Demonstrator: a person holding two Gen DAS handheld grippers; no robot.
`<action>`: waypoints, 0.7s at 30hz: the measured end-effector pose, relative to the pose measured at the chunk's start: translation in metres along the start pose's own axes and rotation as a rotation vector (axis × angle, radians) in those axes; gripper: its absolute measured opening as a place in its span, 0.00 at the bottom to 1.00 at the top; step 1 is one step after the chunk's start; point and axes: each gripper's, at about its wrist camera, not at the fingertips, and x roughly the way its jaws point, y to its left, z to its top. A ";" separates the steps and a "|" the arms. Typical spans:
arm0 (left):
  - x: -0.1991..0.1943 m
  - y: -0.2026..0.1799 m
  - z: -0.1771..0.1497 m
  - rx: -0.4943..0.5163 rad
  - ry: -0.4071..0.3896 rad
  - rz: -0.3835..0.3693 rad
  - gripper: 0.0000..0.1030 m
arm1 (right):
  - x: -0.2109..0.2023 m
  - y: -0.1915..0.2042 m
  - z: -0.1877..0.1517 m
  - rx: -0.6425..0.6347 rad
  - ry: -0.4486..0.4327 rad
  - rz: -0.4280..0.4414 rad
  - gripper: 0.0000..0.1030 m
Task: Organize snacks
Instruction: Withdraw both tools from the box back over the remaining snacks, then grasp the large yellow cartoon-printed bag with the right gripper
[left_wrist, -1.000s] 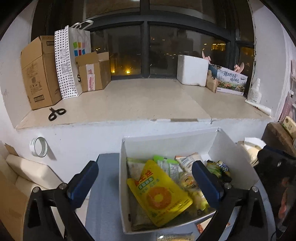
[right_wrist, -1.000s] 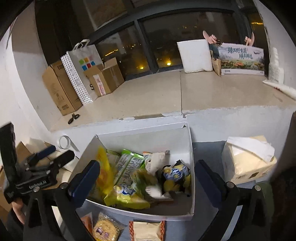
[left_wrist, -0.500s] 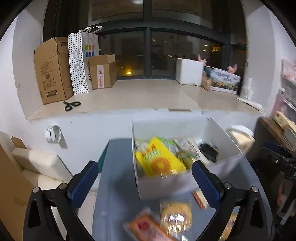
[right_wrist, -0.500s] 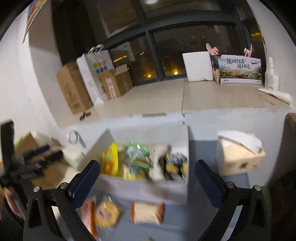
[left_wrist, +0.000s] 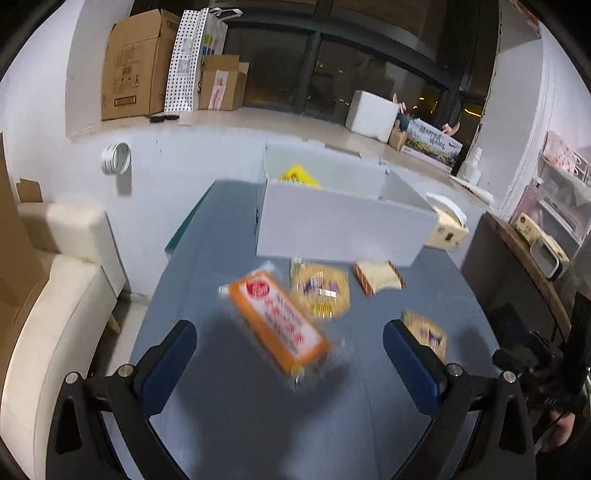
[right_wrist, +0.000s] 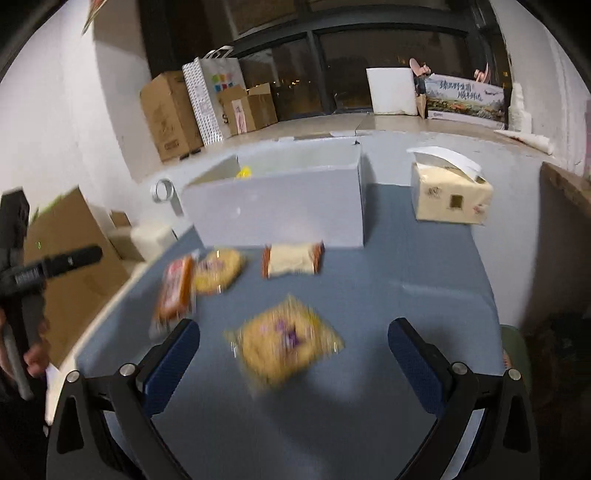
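A white box (left_wrist: 343, 225) with snacks inside stands at the far side of the blue table; it also shows in the right wrist view (right_wrist: 280, 208). Loose snacks lie in front of it. An orange packet (left_wrist: 277, 321) lies between my left gripper's (left_wrist: 288, 354) open fingers. A round yellow packet (left_wrist: 319, 293) and a tan packet with orange ends (left_wrist: 378, 277) lie beyond it. My right gripper (right_wrist: 293, 350) is open over another yellow packet (right_wrist: 284, 343). The orange packet (right_wrist: 173, 291) and tan packet (right_wrist: 291, 259) show there too.
A tissue box (right_wrist: 450, 194) stands to the right of the white box. A cream sofa (left_wrist: 48, 280) is left of the table. Cardboard boxes (left_wrist: 136, 66) and a paper bag (left_wrist: 192, 59) stand on the window ledge. A dark cabinet (left_wrist: 517, 266) is at the right.
Both grippers have pulled back from the white box and dropped lower. The loose snacks on the table now lie between the open fingers; the box's contents are mostly hidden.
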 end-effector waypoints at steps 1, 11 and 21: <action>-0.002 -0.001 -0.004 -0.007 0.001 0.010 1.00 | 0.000 0.004 -0.007 -0.019 0.005 0.003 1.00; 0.002 -0.009 -0.013 0.022 0.020 0.012 1.00 | 0.046 0.019 -0.016 -0.082 0.133 -0.022 1.00; 0.006 -0.006 -0.019 0.024 0.041 0.010 1.00 | 0.116 0.019 0.003 -0.164 0.279 -0.008 1.00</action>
